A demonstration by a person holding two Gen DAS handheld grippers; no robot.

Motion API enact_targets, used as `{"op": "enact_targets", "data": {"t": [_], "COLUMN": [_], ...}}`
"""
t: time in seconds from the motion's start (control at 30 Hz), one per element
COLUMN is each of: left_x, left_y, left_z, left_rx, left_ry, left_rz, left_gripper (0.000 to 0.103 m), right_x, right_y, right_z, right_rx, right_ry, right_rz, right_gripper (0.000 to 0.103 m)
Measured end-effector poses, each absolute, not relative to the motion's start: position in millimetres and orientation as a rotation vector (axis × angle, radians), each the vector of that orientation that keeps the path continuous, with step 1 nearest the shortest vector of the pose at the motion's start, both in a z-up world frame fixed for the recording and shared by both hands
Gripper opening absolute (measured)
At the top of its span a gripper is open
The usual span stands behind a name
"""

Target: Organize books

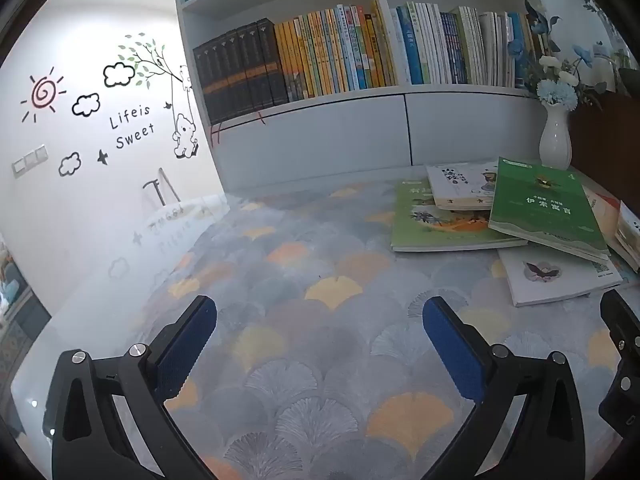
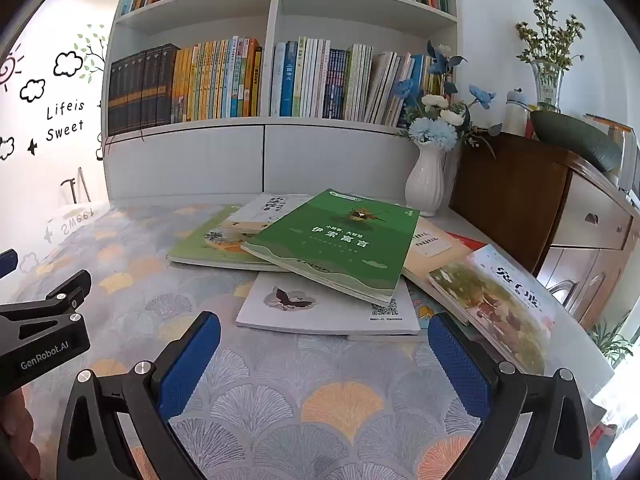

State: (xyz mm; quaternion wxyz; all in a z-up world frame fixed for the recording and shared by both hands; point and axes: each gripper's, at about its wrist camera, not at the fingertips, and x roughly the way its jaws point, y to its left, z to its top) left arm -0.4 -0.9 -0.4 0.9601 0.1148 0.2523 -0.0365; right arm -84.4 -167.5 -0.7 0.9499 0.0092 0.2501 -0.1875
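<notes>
I had both claws spread as wide as they go and neither held anything. The left gripper (image 1: 320, 320) hung over bare tablecloth (image 1: 288, 264), with the loose books off to its right. The right gripper (image 2: 324, 334) pointed straight at the heap, its tips just short of the white book (image 2: 320, 308) with the bird on the cover.

The books lay in a muddle on the table in front of the bookshelf (image 2: 276, 120). The dark green book (image 2: 340, 240) sat on top, tilted, resting across the white one and a light green book (image 2: 208, 248) to the left. Another pale book (image 2: 268, 208) lay behind, and more, including a picture book (image 2: 496, 304), trailed away to the right toward a white vase (image 2: 426, 180) of flowers.

My judgement was that the dark green book should go first, since it was topmost and nothing pinned it. Its near edge overhung the white book, so a claw could slide in there, one finger under and one over, and close on the thin stack of pages near the spine so it would not flop open. I would have kept the left claw free to steady the books beneath, as lifting one could drag the rest. The vase stood close behind the heap, so any lift ought to come toward me rather than back.
</notes>
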Motion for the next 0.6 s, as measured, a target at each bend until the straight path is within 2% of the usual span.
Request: {"op": "enact_targets", "data": {"t": [0.4,0.6], "left_x": [2,19], "left_y": [-8,-15], "left_z": [-7,-33], "left_rx": [0.261,0.286], "left_ry": [0.539,0.677], "left_rz": [-0.093,-0.088], "left_gripper": [0.103,0.103], "right_x": [-81,-84], "right_y": [-168,-168], "right_z": [-2,-1], "right_rx": [0.011,0.013], "right_ry": [0.510,0.511], "right_rz": [-0.382,-0.380], "right_gripper": [0.103,0.103]}}
